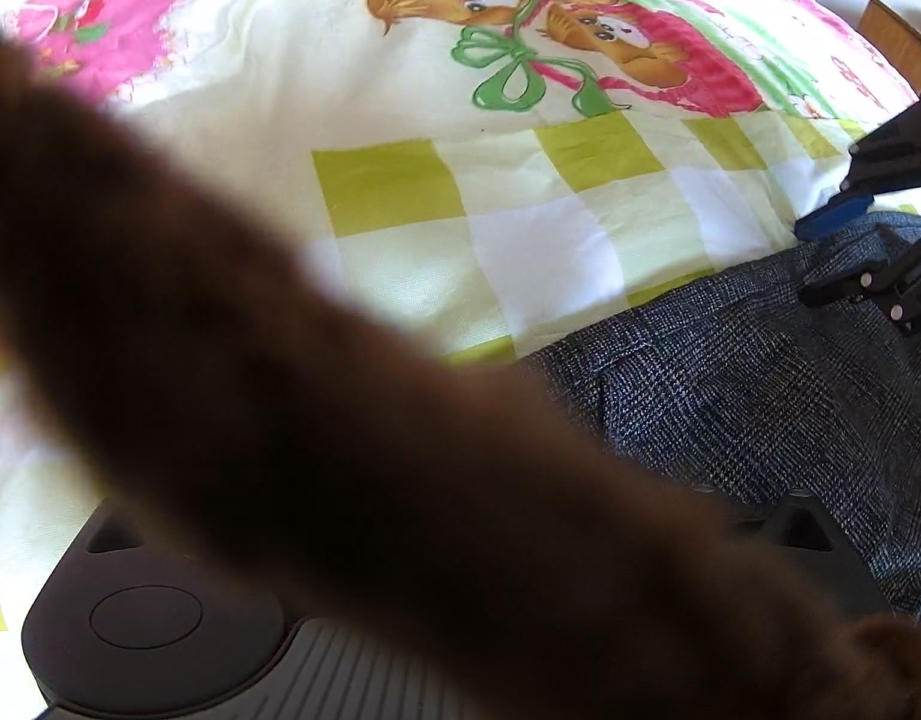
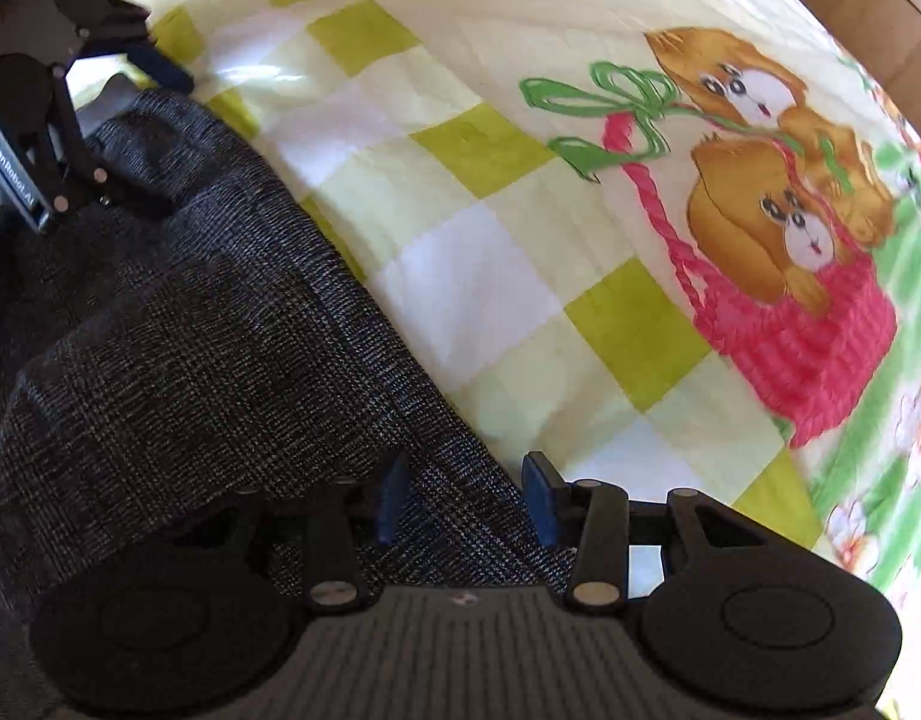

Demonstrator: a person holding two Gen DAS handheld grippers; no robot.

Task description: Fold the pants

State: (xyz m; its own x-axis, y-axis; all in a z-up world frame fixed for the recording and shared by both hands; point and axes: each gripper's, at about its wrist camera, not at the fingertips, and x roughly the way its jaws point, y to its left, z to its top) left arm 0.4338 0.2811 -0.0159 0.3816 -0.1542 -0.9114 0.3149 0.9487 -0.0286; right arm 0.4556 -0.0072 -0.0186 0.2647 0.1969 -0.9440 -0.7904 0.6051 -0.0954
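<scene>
The pants [image 2: 178,324], dark grey with a fine check weave, lie on a bed under a printed bedsheet [image 2: 472,276] of yellow-green and white squares with cartoon animals and a pink basket. In the right wrist view the pants fill the near left, their edge running diagonally from far left to the near centre.

The right tool [image 2: 463,495] is spread, its 2 blue-padded fingers [image 2: 541,495] standing apart; the pants' edge lies between them, but the pads are not closed on the cloth.

The left tool [image 2: 154,138] shows at the far left of that view, at the far end of the pants. Its blue-padded finger rests beside the cloth and the other finger lies on the weave, with a clear gap between them.

In the left wrist view a blurred brown shape [image 1: 316,420] covers most of the near field, hiding that tool's own fingers. The right tool [image 1: 832,258] appears at the right edge over the pants [image 1: 730,396].
</scene>
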